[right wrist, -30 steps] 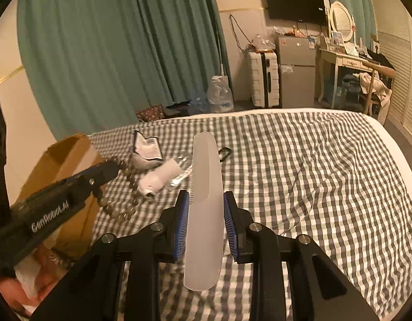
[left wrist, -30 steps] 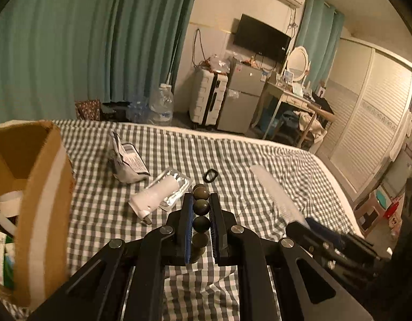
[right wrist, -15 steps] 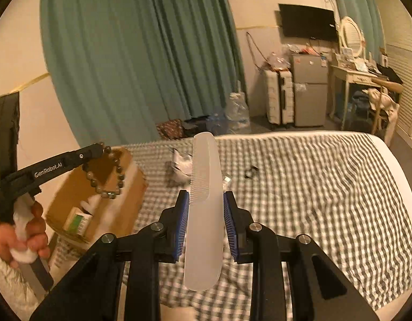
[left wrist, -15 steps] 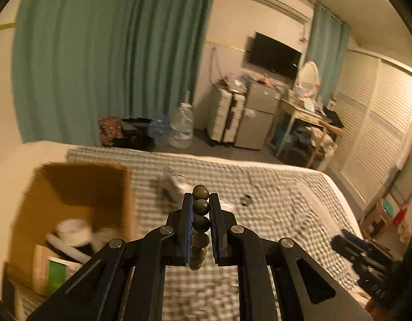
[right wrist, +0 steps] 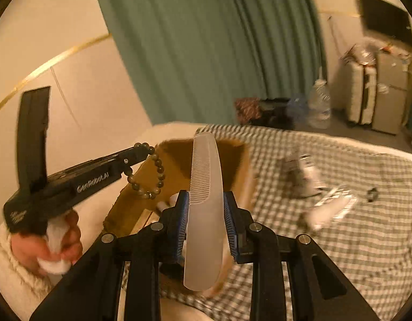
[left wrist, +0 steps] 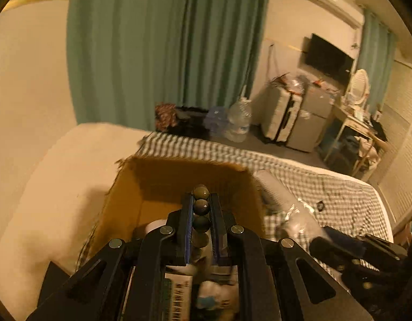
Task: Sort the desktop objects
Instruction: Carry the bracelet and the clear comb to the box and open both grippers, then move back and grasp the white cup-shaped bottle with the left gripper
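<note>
Surface: a bed (right wrist: 339, 240) covered by a green-and-white checked sheet.
Landmark: an open cardboard box (left wrist: 142, 187) is set on the bed.
Right of box: a crumpled packet (right wrist: 299, 171), a white tube (right wrist: 329, 211) and a small black ring (right wrist: 371, 194) are laid on the sheet.

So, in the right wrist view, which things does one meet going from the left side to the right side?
hand → left gripper → bead bracelet → comb → crumpled packet → white tube → small black ring
</note>
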{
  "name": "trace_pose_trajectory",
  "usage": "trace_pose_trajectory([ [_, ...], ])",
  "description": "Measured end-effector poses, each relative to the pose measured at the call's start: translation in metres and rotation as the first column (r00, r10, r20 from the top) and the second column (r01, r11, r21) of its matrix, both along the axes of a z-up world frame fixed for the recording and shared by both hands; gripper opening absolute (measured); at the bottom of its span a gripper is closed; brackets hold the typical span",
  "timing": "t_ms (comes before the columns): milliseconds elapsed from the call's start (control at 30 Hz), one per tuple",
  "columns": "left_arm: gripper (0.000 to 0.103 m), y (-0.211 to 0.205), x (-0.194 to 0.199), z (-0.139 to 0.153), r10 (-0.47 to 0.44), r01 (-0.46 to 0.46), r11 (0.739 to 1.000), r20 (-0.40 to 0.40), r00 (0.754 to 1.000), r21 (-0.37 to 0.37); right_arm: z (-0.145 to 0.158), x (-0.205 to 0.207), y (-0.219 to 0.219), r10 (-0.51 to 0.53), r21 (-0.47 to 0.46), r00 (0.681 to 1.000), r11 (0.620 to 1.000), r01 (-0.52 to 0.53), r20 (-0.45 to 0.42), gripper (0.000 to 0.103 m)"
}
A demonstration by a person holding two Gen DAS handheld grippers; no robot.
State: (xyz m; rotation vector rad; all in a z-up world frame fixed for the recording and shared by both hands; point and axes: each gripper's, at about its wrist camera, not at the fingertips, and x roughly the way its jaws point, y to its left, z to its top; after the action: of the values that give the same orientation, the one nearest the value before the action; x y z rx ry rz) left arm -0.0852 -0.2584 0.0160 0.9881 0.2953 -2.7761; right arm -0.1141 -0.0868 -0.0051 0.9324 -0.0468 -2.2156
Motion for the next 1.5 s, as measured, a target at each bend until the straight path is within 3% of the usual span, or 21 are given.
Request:
trace_pose_trajectory([
  [133, 0.011, -0.017, -0.01, -0.023, -0.007, 0.006, 1.0, 0.073, 0.997, 0.02, -0.016, -0.015, -0.023, 0.002, -0.036, 0.997, 0.999, 0.0, 0.071, 0.031],
  [167, 0.014, -0.017, -0.011, -0.026, -0.011, 0.01, 1.0, 0.082, 0.997, 0.008, -0.017, -0.02, -0.022, -0.004, -0.039, 0.997, 0.999, 0.007, 0.083, 0.049],
  [200, 0.023, -0.017, -0.011, -0.028, -0.008, 0.009, 1.0, 0.089, 0.996, -0.008, -0.015, -0.021, -0.019, -0.026, -0.032, 0.997, 0.999, 0.029, 0.07, 0.066],
  [233, 0.034, -0.016, -0.011, -0.029, 0.0, 0.003, 1.0, 0.097, 0.995, -0.031, -0.013, -0.023, -0.016, -0.04, -0.028, 0.998, 0.999, 0.041, 0.047, 0.068],
  [267, 0.073, -0.016, -0.01, -0.03, 0.013, -0.008, 0.999, 0.105, 0.994, -0.046, -0.009, -0.023, -0.012, -0.05, -0.023, 0.998, 0.998, 0.051, 0.027, 0.068],
  [300, 0.101, -0.015, -0.01, -0.03, 0.045, -0.036, 0.997, 0.117, 0.992, -0.073, -0.005, -0.022, -0.003, -0.065, -0.015, 0.998, 0.998, 0.065, 0.003, 0.068],
  [367, 0.102, -0.01, -0.004, -0.028, 0.085, -0.075, 0.992, 0.102, 0.991, -0.104, 0.0, -0.019, 0.013, -0.095, 0.001, 0.995, 0.995, 0.095, -0.04, 0.068],
  [567, 0.103, 0.036, 0.008, -0.011, 0.036, -0.029, 0.995, 0.066, 0.997, -0.1, 0.022, 0.0, 0.095, -0.242, 0.025, 0.953, 0.968, 0.25, -0.18, 0.075],
  [633, 0.103, 0.062, 0.012, -0.007, 0.004, -0.001, 0.996, 0.035, 0.999, -0.085, 0.03, 0.012, 0.128, -0.284, 0.016, 0.934, 0.956, 0.294, -0.215, 0.075],
  [700, 0.103, 0.089, 0.012, -0.005, -0.034, 0.035, 0.997, 0.01, 0.999, -0.063, 0.034, 0.019, 0.157, -0.323, 0.01, 0.914, 0.942, 0.336, -0.243, 0.089],
  [833, 0.103, 0.156, 0.009, -0.011, -0.154, 0.152, 0.987, -0.033, 0.988, -0.042, 0.03, 0.032, 0.219, -0.422, -0.031, 0.874, 0.903, 0.428, -0.243, 0.095],
  [900, 0.103, 0.183, 0.009, -0.02, -0.195, 0.191, 0.98, -0.065, 0.979, -0.062, 0.021, 0.035, 0.245, -0.475, -0.05, 0.852, 0.878, 0.476, -0.219, 0.102],
  [967, 0.103, 0.209, 0.004, -0.034, -0.223, 0.213, 0.97, -0.077, 0.972, -0.117, 0.006, 0.035, 0.268, -0.498, -0.055, 0.844, 0.865, 0.498, -0.197, 0.103],
  [1067, 0.103, 0.234, -0.016, -0.062, -0.274, 0.266, 0.947, -0.018, 0.962, -0.179, -0.024, 0.022, 0.291, -0.464, -0.065, 0.882, 0.885, 0.46, -0.075, 0.103],
  [1167, 0.103, 0.246, -0.04, -0.088, -0.261, 0.264, 0.942, 0.044, 0.964, -0.207, -0.057, 0.005, 0.31, -0.493, -0.066, 0.869, 0.867, 0.495, 0.035, 0.103],
  [1300, 0.103, 0.248, -0.065, -0.116, -0.205, 0.217, 0.949, 0.073, 0.976, -0.23, -0.089, -0.012, 0.316, -0.551, -0.028, 0.834, 0.835, 0.55, -0.022, 0.103],
  [1400, 0.103, 0.238, -0.084, -0.137, -0.18, 0.19, 0.966, 0.073, 0.981, -0.177, -0.103, -0.031, 0.31, -0.55, 0.065, 0.834, 0.832, 0.552, -0.039, 0.103],
  [1500, 0.103, 0.23, -0.101, -0.158, -0.145, 0.152, 0.983, 0.075, 0.987, -0.106, -0.122, -0.047, 0.306, -0.544, 0.093, 0.838, 0.834, 0.545, -0.036, 0.103],
])
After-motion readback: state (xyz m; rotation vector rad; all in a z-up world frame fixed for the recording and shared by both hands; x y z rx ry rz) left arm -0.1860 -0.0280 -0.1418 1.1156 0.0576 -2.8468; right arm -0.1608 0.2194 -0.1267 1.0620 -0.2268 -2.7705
